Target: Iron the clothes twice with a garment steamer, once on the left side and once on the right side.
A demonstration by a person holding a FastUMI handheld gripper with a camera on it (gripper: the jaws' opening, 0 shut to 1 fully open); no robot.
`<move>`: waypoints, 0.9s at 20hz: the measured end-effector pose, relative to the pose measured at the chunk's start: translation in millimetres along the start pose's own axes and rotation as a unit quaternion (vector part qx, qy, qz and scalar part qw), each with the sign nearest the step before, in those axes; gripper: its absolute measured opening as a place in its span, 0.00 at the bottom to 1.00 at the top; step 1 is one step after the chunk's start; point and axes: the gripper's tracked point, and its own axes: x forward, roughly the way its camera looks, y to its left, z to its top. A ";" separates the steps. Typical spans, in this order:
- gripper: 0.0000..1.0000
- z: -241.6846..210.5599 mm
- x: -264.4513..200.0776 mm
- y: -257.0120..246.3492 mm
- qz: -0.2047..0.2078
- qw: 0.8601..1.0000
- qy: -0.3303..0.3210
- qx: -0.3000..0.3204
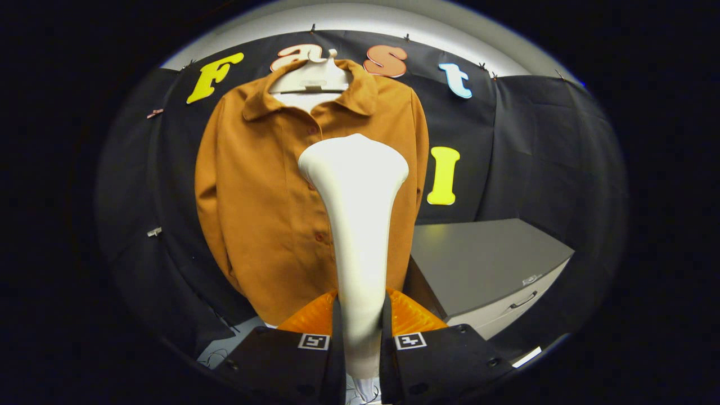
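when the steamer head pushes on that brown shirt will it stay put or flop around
Likely floppy: the brown shirt hangs loose from a white hanger, held at the top alone, so it should swing and give. The steamer, clamped between the gripper fingers, looks rigid and smooth, perhaps slippery.

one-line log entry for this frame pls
gripper: shut on steamer | steamer: upright, head in front of shirt | shirt: on hanger, buttoned | cabinet: beside shirt

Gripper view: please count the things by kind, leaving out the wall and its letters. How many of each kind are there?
Shirt, brown, hanging: 1
Hanger, white: 1
Garment steamer, white, clamped in the hand-held gripper: 1
Cabinet, grey, with drawers: 1
Hand-held gripper: 1
Total: 5
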 end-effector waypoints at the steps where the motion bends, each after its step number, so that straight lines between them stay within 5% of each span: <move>1: 0.27 12.7 -2.2 9.0 0.005 1.000 -0.010 0.000; 8: 0.27 57.1 3.2 69.9 0.033 0.998 -0.044 -0.006; 18: 0.27 53.3 42.2 138.9 0.038 0.998 -0.047 -0.033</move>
